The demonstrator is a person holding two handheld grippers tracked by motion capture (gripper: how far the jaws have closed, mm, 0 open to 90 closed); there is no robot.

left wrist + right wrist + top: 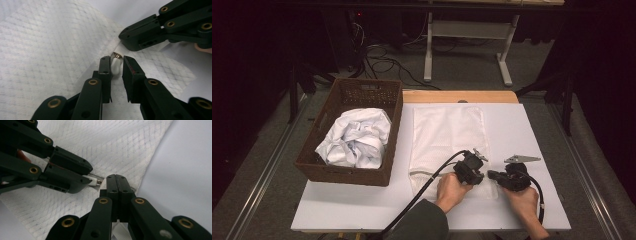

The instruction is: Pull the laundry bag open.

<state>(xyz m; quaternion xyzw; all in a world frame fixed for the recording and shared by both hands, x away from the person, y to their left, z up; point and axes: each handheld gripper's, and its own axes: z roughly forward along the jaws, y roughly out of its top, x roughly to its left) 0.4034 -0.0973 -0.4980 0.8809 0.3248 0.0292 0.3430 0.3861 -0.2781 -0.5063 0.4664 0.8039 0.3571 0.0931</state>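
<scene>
1. Mesh bag (pixel 447 135) flat on table (pixel 542 130), right of basket (pixel 343 172); both grippers at its near right corner, where the zipper ends.
2. Left gripper (pixel 117 65) clamped on the white zipper pull (pixel 115 67), jaws narrowed onto it, brass slider just beyond.
3. Right gripper (pixel 117 182) clenched on the bag's corner fabric, jaws pressed together, just beside the pull (pixel 94 181).
4. Likely step: unzipping the bag. Best done with the right grip fixed as anchor and the pull drawn along the zipper line, low and straight, fabric taut.
5. Worth avoiding: lifting the pull upward, which bunches the mesh; loosening the anchor, which lets the whole bag slide.
6. Table's near edge close under both hands (pixel 452 190); little room backward there.
7. Open table to the right of the bag and beyond it; travel leftward along the bag's near edge unobstructed until the basket, which holds white laundry (pixel 357 137).
</scene>
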